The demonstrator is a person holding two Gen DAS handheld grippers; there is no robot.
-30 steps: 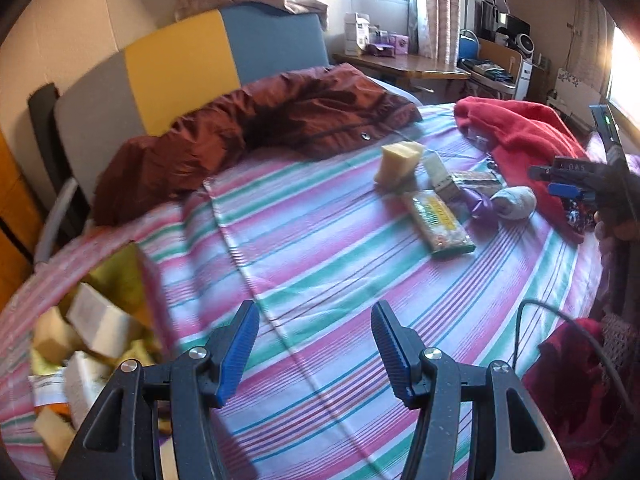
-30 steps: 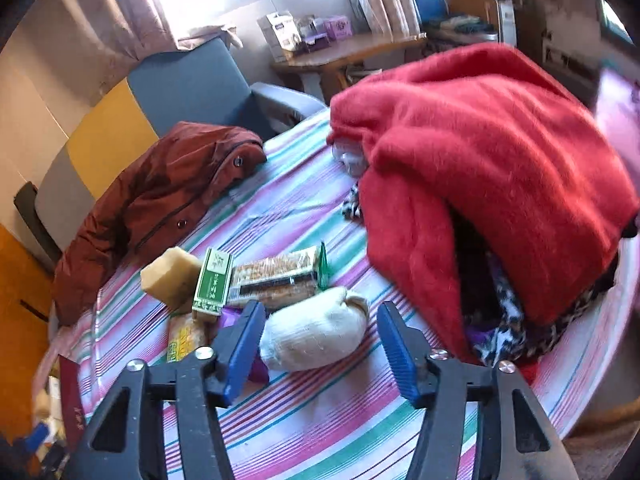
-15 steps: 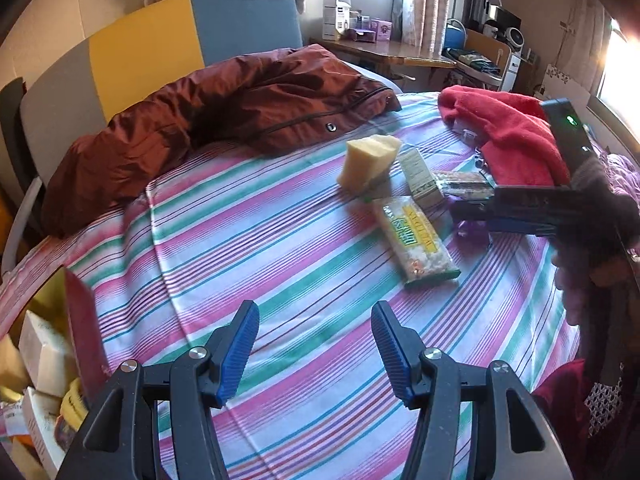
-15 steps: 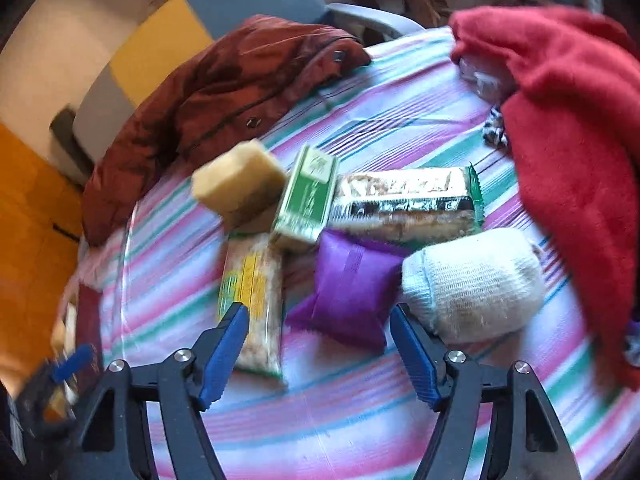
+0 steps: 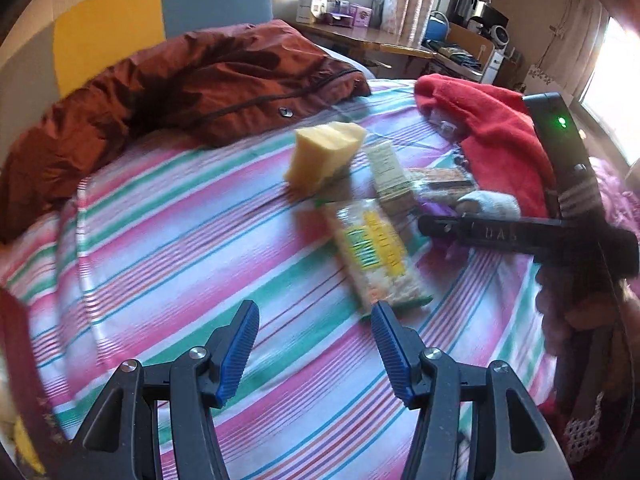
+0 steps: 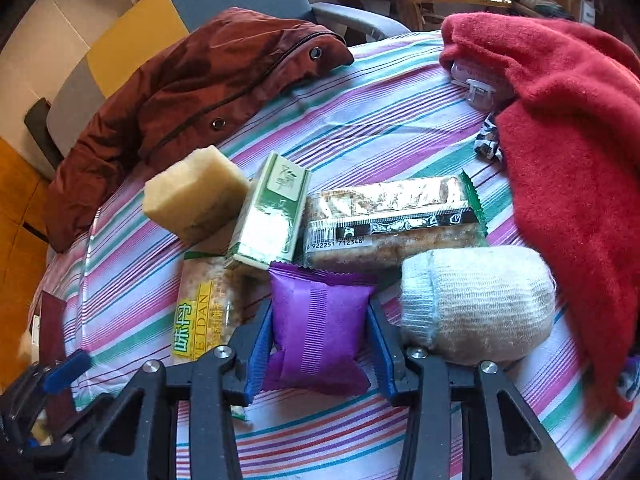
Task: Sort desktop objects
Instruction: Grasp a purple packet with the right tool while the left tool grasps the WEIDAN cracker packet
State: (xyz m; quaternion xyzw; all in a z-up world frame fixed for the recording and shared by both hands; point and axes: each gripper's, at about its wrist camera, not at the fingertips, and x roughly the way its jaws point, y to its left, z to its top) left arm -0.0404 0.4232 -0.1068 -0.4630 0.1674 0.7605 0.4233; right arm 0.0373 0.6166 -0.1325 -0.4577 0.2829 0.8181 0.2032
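I have the right gripper (image 6: 320,344) down over the purple packet (image 6: 318,324), which lies on the striped cloth (image 6: 360,128) of the desk at the near edge of the cluster, between the yellow-labelled snack bag (image 6: 202,320) on one side and the rolled white sock (image 6: 476,304) on the other. Its jaws are closing, with the packet between them and the blue pads already against its two long sides, so I count this as a hold across the pouch's width.

I judge the packet light and soft: a crinkly foil-type pillow pouch, puffed with air, which will dent under the pads and could squirt out if I pinch only the slick bulge. The better purchase is the middle of the body, where the contents back the film (the crimped end seals are too thin and floppy to trust). A gentle squeeze should do; too hard and whatever is inside may crush.

The left gripper (image 5: 314,344) hangs over bare cloth with nothing between its jaws, which stand apart; the snack bag (image 5: 376,256) lies just ahead of it, and the yellow sponge block (image 5: 324,156) farther off.

The sock touches or nearly touches my right-side jaw, so lifting may nudge it.
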